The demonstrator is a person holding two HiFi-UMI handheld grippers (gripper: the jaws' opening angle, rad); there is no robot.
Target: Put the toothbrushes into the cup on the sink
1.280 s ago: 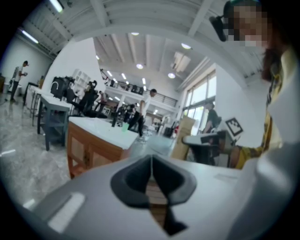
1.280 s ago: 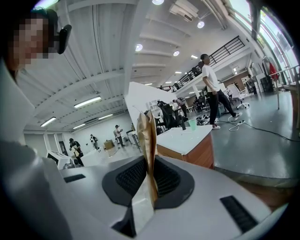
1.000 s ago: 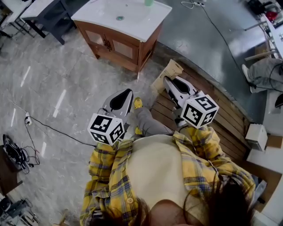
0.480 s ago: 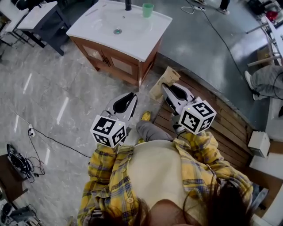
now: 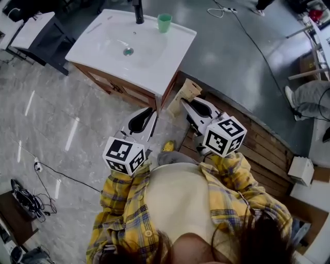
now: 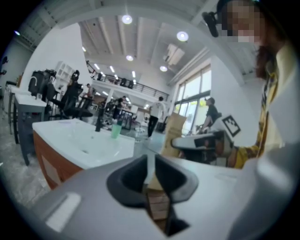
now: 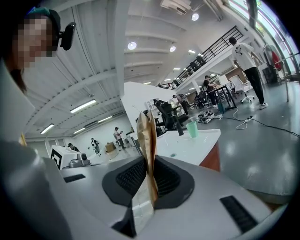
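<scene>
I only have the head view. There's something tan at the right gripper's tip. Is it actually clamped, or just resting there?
Observer: Clamped. The right gripper view shows the right gripper shut on a flat brown paper packet that stands on edge between its jaws.
Operator: And the left one?
Observer: The left gripper holds nothing. Its jaws have just been opening and now show a narrow gap with nothing between them.

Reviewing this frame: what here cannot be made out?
No toothbrushes visible in any view; the brown paper packet in the right gripper hides whatever it contains.
Inside of the green cup: too small, head view.
Top of the faucet: cut off by the head view's upper edge.
</scene>
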